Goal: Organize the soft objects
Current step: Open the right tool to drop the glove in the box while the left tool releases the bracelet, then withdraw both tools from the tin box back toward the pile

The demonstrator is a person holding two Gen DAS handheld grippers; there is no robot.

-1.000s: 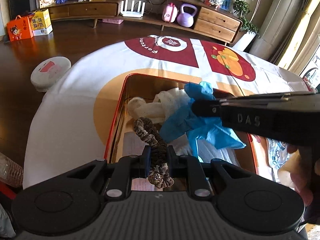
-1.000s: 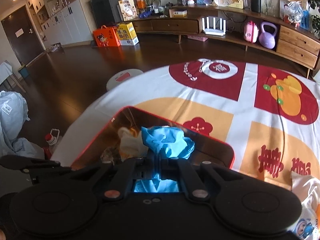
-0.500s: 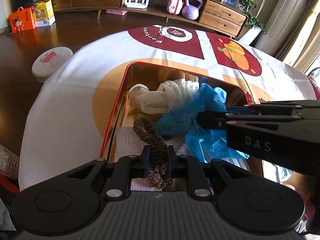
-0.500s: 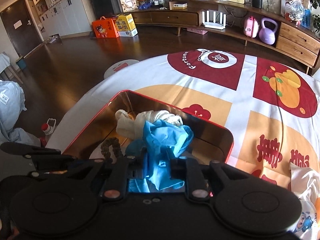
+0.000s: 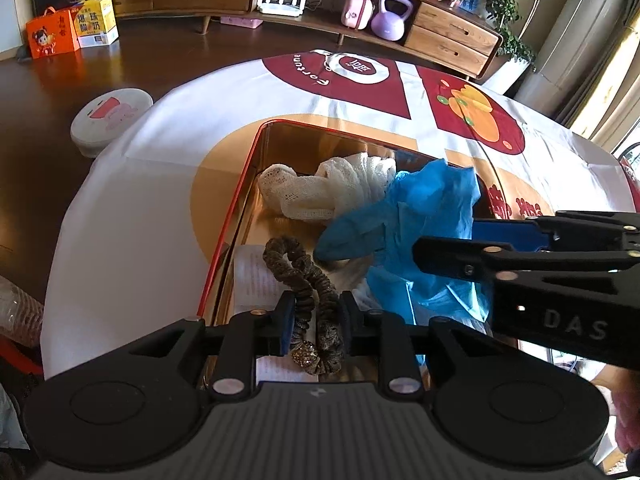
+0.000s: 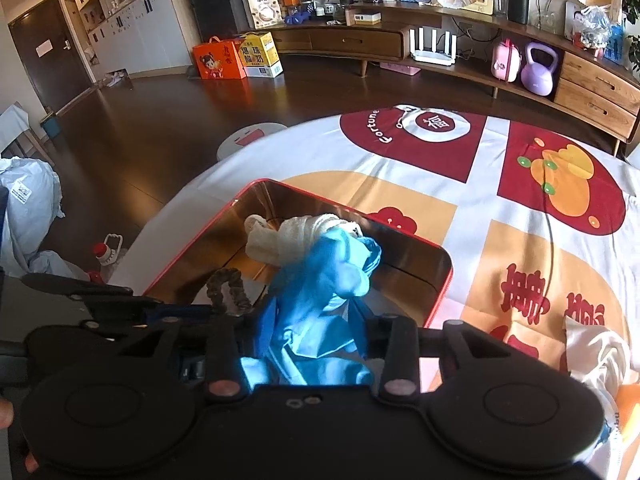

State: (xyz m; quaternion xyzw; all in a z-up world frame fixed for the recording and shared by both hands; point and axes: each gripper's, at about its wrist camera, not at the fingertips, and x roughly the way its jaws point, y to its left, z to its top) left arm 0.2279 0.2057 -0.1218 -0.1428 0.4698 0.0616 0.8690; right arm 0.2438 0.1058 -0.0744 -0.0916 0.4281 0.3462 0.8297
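Left wrist, scrunchie [image 5: 316, 304] near tin rim [image 5: 228, 236]

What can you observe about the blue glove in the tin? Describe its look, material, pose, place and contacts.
The blue glove is thin, crinkled and looks like disposable nitrile. It lies bunched in the red-rimmed tin, one finger sticking out sideways, its far end against the white mesh cloth. Its near end sits between the fingers of the right gripper, whose jaws have just been opening and now stand apart around it.

Both claws [image 5: 314, 322] [image 6: 312, 334] angled down, opening
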